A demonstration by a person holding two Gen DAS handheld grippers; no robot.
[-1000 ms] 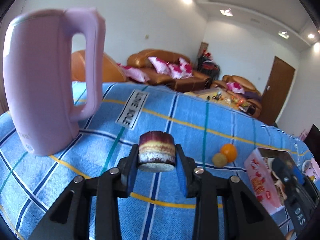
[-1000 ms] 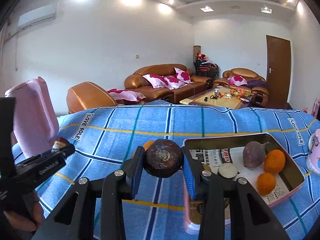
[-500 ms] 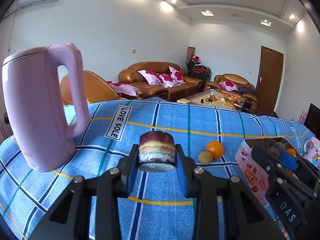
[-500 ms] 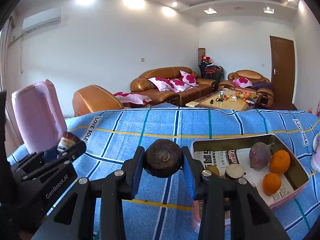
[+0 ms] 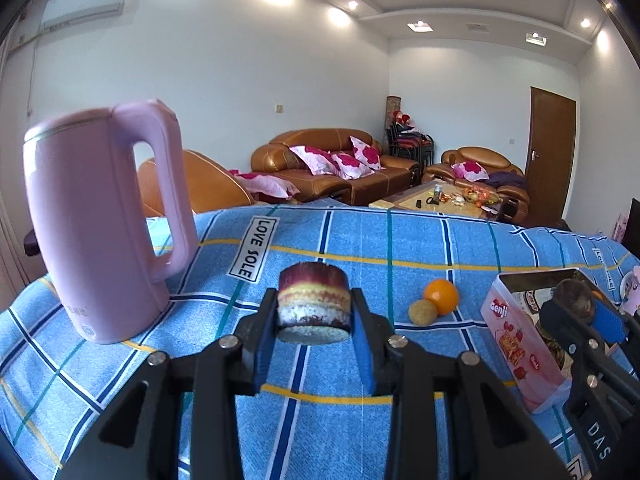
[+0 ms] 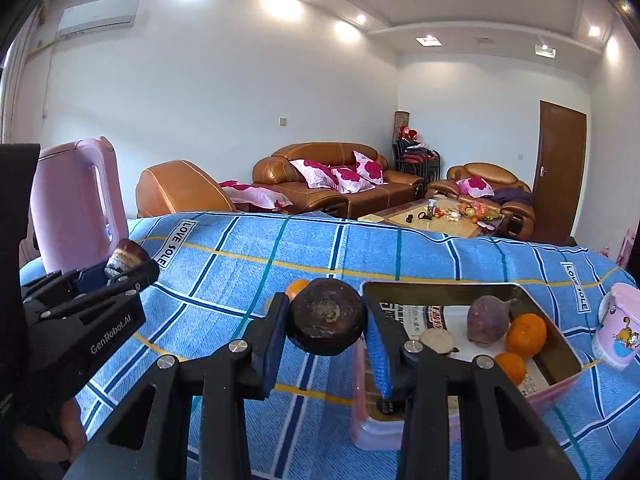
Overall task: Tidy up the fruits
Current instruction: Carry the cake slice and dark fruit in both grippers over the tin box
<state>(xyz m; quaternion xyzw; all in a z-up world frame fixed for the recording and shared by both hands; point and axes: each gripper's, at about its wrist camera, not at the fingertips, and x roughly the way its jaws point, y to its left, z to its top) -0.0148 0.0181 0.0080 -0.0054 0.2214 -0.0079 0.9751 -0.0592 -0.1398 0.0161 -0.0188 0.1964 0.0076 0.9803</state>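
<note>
Fruit is held in both grippers above the blue checked cloth (image 5: 400,240). The left gripper (image 5: 313,332) is clamped on a cut piece of fruit (image 5: 313,304), a short cylinder with a dark purple skin and pale flat faces. The right gripper (image 6: 326,334) is clamped on a dark round fruit (image 6: 326,322) with a rough, dull skin. Both pieces sit between the blue pads, clear of the cloth.

The pink tin (image 6: 560,364) stands just right of the right gripper. It already contains a purple fruit (image 6: 488,318), two oranges (image 6: 526,330) and a pale slice (image 6: 438,340). One orange (image 5: 441,297) and a small tan fruit (image 5: 422,313) lie touching each other on the cloth, near the tin. A pink kettle (image 5: 96,220) stands well to the left.

Handling, as judged:
- The round fruit appears firm and light. Its curved skin can roll between flat pads, so grip across the widest part.
- The cut piece appears softer, with possibly moist faces. Grip the skin sides, not the cut faces, and use moderate force.
- Oranges bruise under hard clamping.
</note>
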